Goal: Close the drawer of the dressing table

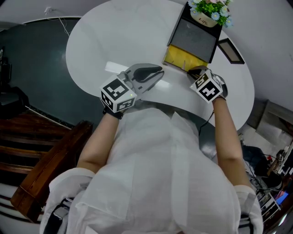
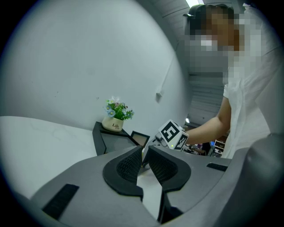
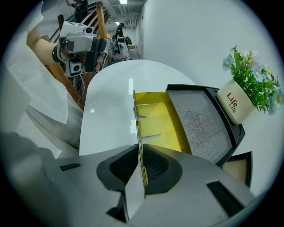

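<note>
A small black dressing-table box (image 1: pixel 197 36) (image 3: pixel 199 119) with a grey top stands on the white round table (image 1: pixel 105 32). Its yellow drawer (image 1: pixel 181 58) (image 3: pixel 155 119) is pulled out toward me. My right gripper (image 1: pixel 197 71) (image 3: pixel 141 157) points steeply down at the drawer's near end, shut on the drawer's thin front panel (image 3: pixel 134 119). My left gripper (image 1: pixel 158 73) (image 2: pixel 144 155) hovers level over the table left of the drawer, jaws together with nothing between them.
A white pot of flowers (image 1: pixel 208 11) (image 3: pixel 242 99) sits on the box's far end. A small picture frame (image 1: pixel 230 50) (image 2: pixel 140 138) lies right of the box. A white slip (image 1: pixel 114 67) lies on the table near the left gripper. Wooden steps (image 1: pixel 27 137) are at the lower left.
</note>
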